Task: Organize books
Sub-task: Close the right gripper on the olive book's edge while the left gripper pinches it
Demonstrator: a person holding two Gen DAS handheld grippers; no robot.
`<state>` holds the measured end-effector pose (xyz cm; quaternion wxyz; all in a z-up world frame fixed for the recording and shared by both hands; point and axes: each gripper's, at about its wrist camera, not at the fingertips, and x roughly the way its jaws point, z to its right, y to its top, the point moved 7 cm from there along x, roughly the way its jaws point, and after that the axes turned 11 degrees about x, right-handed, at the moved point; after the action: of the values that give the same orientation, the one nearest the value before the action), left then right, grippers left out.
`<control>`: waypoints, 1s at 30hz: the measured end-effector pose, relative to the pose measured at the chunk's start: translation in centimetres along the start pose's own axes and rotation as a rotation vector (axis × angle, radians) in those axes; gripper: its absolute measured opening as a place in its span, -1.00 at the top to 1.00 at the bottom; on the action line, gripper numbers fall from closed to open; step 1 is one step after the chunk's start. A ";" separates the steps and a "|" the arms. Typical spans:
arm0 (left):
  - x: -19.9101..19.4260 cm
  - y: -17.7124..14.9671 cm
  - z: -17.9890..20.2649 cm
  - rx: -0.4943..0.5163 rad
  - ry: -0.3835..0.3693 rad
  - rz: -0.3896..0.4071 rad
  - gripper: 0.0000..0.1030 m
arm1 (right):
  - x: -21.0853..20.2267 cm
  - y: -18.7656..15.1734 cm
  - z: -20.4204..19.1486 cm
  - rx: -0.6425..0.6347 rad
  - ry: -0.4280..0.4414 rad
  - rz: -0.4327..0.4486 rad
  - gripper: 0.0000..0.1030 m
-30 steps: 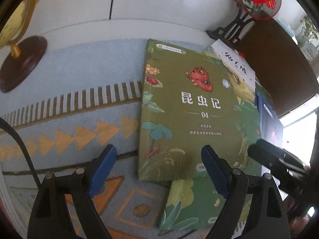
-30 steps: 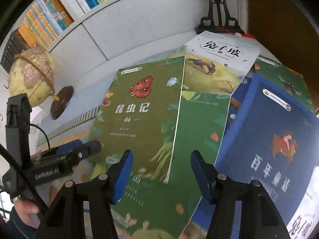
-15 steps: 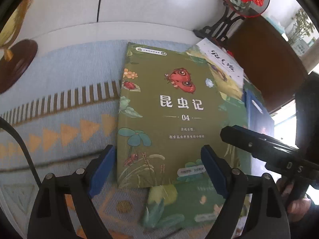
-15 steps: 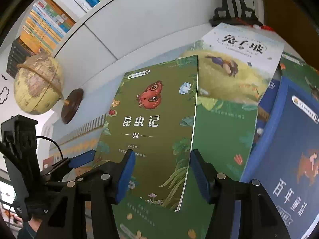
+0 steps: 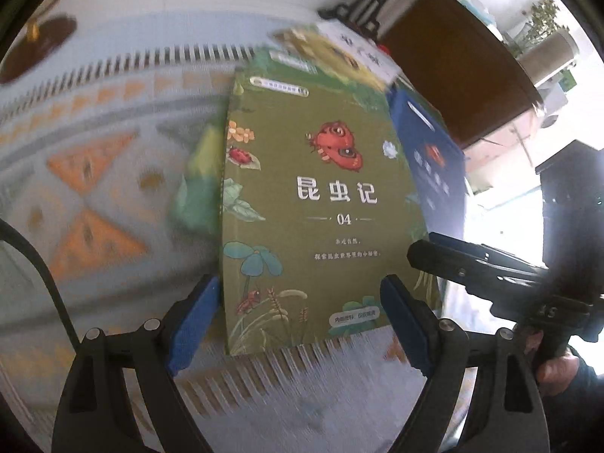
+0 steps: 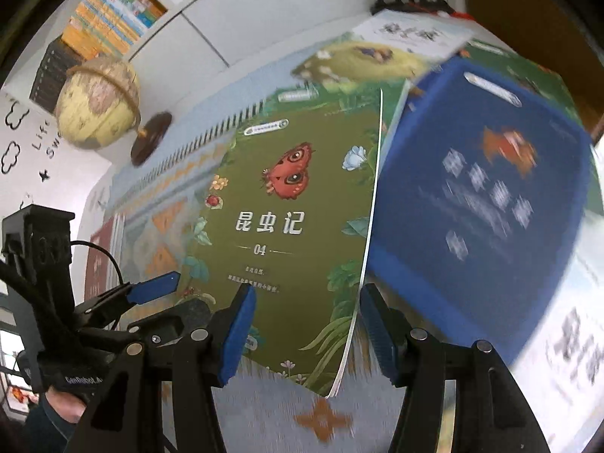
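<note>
both gripper sets gape over olive book (image 5: 313,204); blue book (image 6: 479,204) beside, globe (image 6: 98,102) behind.

Both the left gripper (image 5: 300,319) and right gripper (image 6: 305,330) have black frames with silver screws, blue pads (image 5: 194,319) and a black cable (image 5: 36,264); dark sleeve (image 5: 577,396).

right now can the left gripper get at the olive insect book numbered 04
Probably yes: the left gripper is open, its blue pads straddle the near end of the olive book, which tops the pile with nothing covering it.
</note>
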<state>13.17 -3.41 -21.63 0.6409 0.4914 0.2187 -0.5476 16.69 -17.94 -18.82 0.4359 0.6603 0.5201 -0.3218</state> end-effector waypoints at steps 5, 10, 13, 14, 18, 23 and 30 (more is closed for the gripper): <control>0.2 -1.7 0.0 -0.040 0.012 -0.011 -0.44 | 0.2 -2.2 1.0 0.013 -0.030 -0.019 -0.10; 0.1 -1.8 -0.4 -0.053 0.017 -0.002 -0.44 | 0.7 -3.1 1.7 -0.011 -0.065 -0.005 -0.10; 0.1 -1.9 -0.1 -0.040 0.033 0.007 -0.43 | 1.3 -3.7 1.2 -0.009 -0.020 -0.029 -0.01; 0.2 -1.9 -0.1 -0.040 0.037 0.006 -0.43 | 1.2 -3.8 1.0 -0.006 -0.007 -0.028 0.08; -0.3 -2.1 -0.1 -0.070 0.003 0.009 -0.41 | -1.5 -3.9 0.3 -0.051 -0.018 0.055 0.37; -0.1 -2.3 0.2 -0.063 0.013 -0.002 -0.41 | -3.6 -3.7 -1.7 -0.147 0.004 0.111 0.37; 0.3 -2.1 0.5 -0.003 -0.006 -0.016 -0.41 | -1.5 -2.8 -2.0 -0.116 0.120 0.069 0.36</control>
<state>11.20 -3.81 -22.55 0.6378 0.4871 0.2214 -0.5539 13.60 -16.47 -17.36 0.4522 0.6696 0.5401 -0.2356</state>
